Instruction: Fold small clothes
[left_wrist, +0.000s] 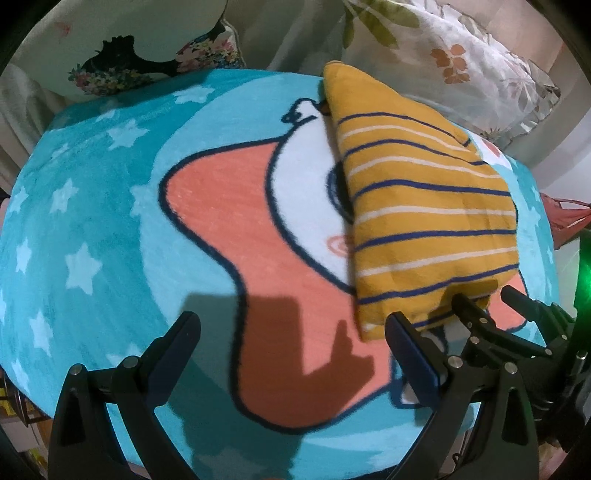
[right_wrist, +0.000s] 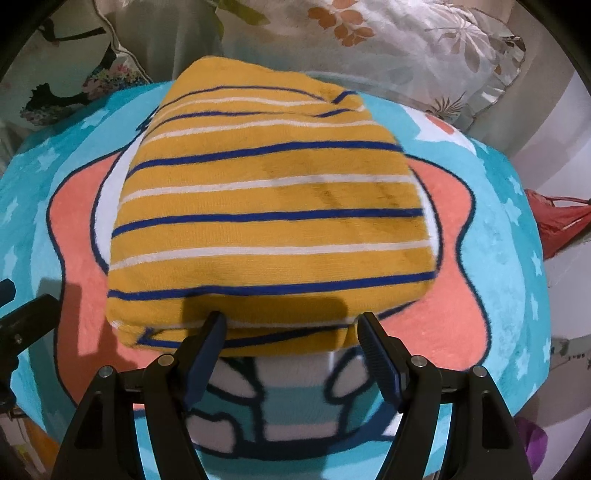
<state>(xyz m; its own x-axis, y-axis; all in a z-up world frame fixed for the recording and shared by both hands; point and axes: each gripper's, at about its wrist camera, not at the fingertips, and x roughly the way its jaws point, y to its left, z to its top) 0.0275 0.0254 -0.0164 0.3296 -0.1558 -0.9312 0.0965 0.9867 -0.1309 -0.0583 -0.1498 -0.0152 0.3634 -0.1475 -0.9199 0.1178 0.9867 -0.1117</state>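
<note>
One folded garment (right_wrist: 269, 218), mustard yellow with blue and white stripes, fills the middle of the right wrist view and sits right of centre in the left wrist view. One turquoise blanket (left_wrist: 92, 206) with white stars and a cartoon print lies beneath it. Two grippers show: the left gripper (left_wrist: 291, 343) at the bottom of its own view and the right gripper (right_wrist: 291, 332) at the bottom of its view. Two pillows show along the top: one dark floral pillow (left_wrist: 155, 55) at upper left, one leaf-print pillow (left_wrist: 454, 55) at upper right. One red bag (right_wrist: 557, 221) sits at the right edge.
</note>
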